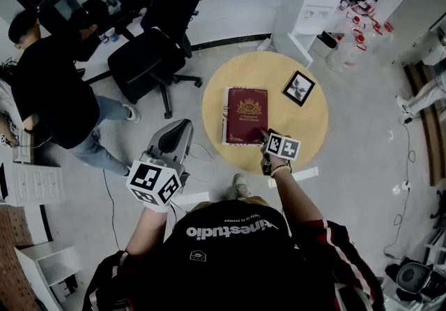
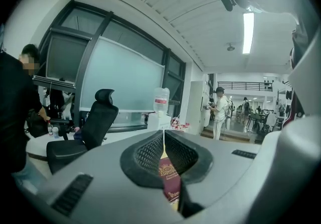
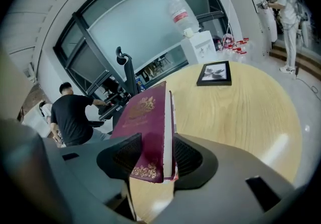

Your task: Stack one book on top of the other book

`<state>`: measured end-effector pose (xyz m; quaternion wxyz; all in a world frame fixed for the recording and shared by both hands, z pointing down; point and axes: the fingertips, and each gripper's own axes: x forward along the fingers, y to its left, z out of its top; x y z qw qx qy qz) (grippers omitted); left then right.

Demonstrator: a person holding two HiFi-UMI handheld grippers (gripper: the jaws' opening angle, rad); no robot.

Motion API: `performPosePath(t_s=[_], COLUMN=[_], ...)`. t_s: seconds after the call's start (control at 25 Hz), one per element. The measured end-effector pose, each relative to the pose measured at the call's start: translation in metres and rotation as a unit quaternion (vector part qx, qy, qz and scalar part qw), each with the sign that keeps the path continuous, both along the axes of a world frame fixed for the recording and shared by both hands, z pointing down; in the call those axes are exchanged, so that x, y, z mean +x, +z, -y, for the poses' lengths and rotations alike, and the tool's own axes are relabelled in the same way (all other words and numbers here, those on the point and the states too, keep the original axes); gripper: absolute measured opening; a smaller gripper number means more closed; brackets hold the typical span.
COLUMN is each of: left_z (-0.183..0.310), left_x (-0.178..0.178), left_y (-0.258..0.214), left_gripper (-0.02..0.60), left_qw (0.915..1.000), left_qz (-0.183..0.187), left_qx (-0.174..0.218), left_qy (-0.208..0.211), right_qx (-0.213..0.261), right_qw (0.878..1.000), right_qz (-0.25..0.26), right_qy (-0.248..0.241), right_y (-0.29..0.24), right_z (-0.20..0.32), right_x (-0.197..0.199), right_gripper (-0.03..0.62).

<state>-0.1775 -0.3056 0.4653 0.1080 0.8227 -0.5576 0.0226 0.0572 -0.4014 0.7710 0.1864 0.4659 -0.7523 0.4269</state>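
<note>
Mesh-textured right fingers (image 3: 120,156) clamp the maroon, gilt-stamped hardcover book (image 3: 145,127); left fingers (image 2: 150,153) meet, empty.

Colours and patterns
Book (image 1: 245,116) maroon with gold crest, white page edges; worktop (image 1: 313,121) pale wood grain; framed picture (image 1: 298,88) black border, grey image.

Open-plan office, part lab. From the round wooden table (image 1: 317,128): swivel office chair (image 1: 150,51) at 11 o'clock, person (image 1: 45,86) busy at 9 o'clock, water dispenser (image 1: 306,13) at 1 o'clock, white drawer unit (image 1: 31,184) at 8 o'clock. Glass partition wall (image 2: 125,82), strip ceiling light (image 2: 248,32)
</note>
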Motion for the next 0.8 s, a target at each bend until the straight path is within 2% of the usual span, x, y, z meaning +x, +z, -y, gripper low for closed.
performPosePath(t_s=[0.24, 0.64, 0.8], left_z=[0.0, 0.005, 0.004], left_x=[0.003, -0.001, -0.003], left_y=[0.005, 0.003, 0.002], left_gripper=[0.023, 0.023, 0.023], left_qw=[1.0, 0.9999, 0.9999], left_qz=[0.0, 0.001, 0.0], left_qx=[-0.005, -0.007, -0.004], left_qy=[-0.003, -0.013, -0.016], right_qx=[-0.005, -0.012, -0.008], right_qw=[1.0, 0.999, 1.0], right_qz=[0.019, 0.028, 0.022], right_qy=[-0.01, -0.018, -0.004], right_y=[-0.001, -0.001, -0.002], right_z=[0.001, 0.007, 0.009], right_x=[-0.008, -0.02, -0.012], right_gripper=[0.187, 0.187, 0.187])
